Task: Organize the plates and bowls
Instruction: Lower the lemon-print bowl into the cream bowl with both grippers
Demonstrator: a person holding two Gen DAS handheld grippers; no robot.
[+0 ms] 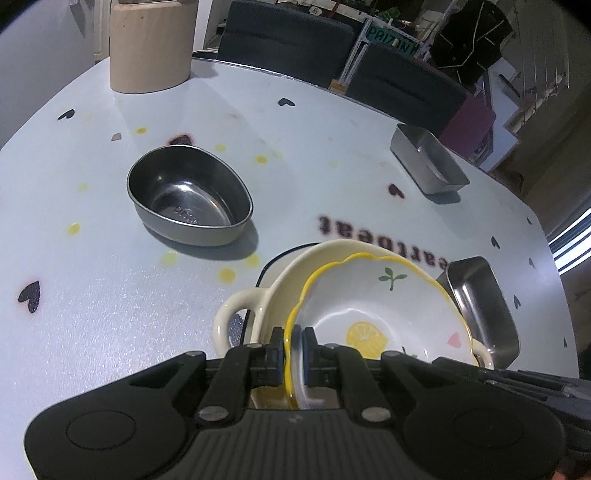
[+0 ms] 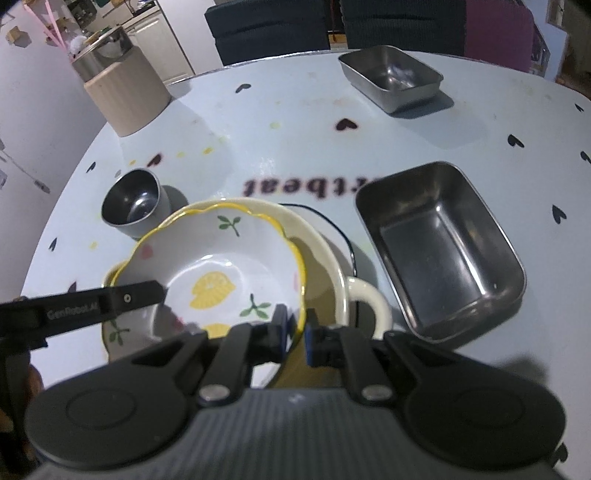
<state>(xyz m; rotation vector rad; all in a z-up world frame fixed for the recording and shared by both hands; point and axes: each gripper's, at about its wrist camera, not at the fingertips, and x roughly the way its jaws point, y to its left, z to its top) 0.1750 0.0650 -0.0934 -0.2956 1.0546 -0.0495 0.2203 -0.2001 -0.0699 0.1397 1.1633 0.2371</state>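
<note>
- Lemon bowl (image 1: 373, 314): rim clamped by left gripper (image 1: 294, 341) and right gripper (image 2: 295, 326), over cream handled dish (image 2: 332, 266).
- Table (image 1: 110, 314): pale, heart-printed; dark chairs (image 1: 284, 33) behind.
- Left view only: oval steel bowl (image 1: 190, 194).
- Right view only: steel cup (image 2: 133, 201).

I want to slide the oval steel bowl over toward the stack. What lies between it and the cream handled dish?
Only bare table, with printed yellow dots, lies between the oval steel bowl and the cream handled dish, as the left wrist view shows.

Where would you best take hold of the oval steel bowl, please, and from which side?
Grip the oval steel bowl by its thin upright rim, coming down from above with one jaw inside and one outside. It sits upright, empty and apart from the other dishes. I'd choose a long side, where the wall runs straightest.
</note>
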